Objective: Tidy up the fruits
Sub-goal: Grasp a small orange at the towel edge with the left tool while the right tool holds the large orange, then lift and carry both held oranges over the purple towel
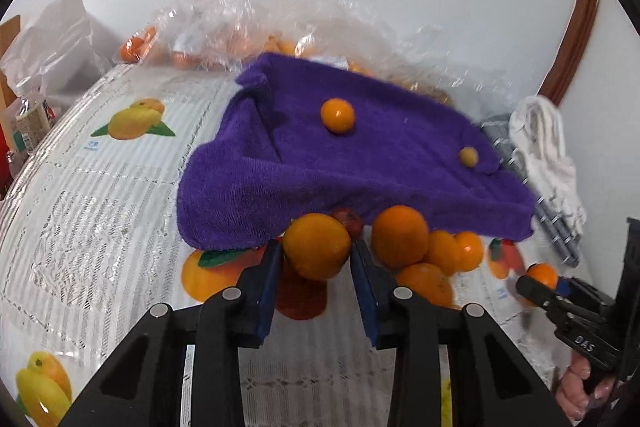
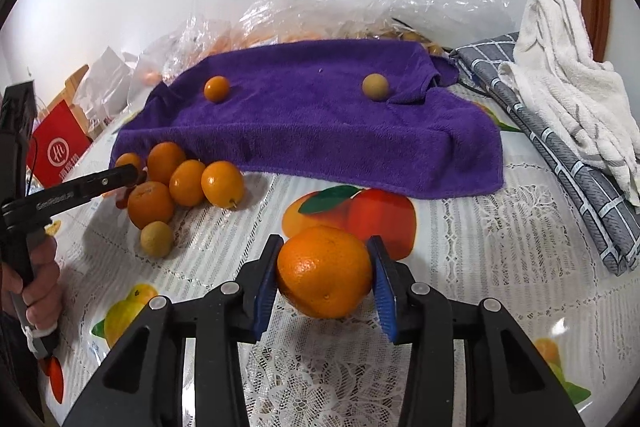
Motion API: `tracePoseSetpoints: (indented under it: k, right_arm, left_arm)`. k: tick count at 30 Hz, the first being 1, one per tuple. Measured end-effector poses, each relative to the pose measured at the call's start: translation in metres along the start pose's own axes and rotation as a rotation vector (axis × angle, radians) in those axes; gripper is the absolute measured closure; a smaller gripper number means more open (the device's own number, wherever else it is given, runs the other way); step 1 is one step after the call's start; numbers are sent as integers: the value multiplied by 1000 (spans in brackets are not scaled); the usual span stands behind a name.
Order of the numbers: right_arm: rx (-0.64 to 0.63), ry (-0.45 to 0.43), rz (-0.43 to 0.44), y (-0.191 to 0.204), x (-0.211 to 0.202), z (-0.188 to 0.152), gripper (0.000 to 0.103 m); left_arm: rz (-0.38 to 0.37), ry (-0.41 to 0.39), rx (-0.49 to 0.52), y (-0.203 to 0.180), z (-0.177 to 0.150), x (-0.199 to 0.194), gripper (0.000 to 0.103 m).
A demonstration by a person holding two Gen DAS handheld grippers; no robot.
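Beside the purple terry towel (image 1: 352,163), left gripper (image 1: 316,251) clamps a round orange (image 1: 316,247); right gripper (image 2: 324,275) grips another orange (image 2: 324,271). Lift both straight, gently.

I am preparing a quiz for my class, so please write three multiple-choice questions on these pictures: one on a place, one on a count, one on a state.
1. The white cloth lies on: A) a plate B) the grey checked cloth C) a basket.
2. How many fruits lie on top of the purple towel? A) none B) five C) two.
3. The jaws of the right gripper are: A) closed on an orange B) wide open and empty C) closed on a bottle.

Answers: 1 B, it is draped over that cloth; 2 C, a small orange fruit and a tan fruit; 3 A, both pads press its sides.
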State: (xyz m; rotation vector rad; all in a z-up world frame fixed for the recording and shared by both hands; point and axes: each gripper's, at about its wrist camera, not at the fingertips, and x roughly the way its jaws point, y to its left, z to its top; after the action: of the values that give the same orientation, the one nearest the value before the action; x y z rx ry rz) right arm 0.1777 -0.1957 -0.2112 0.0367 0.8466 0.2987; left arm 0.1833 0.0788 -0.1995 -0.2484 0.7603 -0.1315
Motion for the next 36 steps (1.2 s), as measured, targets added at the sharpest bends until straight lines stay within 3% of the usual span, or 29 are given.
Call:
tracePoseSetpoints:
  k: [10, 17, 24, 36]
  right_arm:
    - [37, -18, -8, -8, -4, -1, 61]
    - [56, -22, -44, -12, -9, 7, 61]
    - [90, -76, -74, -19, -19, 46, 61]
    - [104, -121, -84, -28, 12, 114, 61]
  left_arm:
    - [-4, -63, 19, -4, -3, -13, 70]
    - [103, -111, 67, -11, 5, -21, 70]
    - [137, -148, 159, -30, 37, -30, 70]
    - [121, -201, 143, -41, 94, -7, 70]
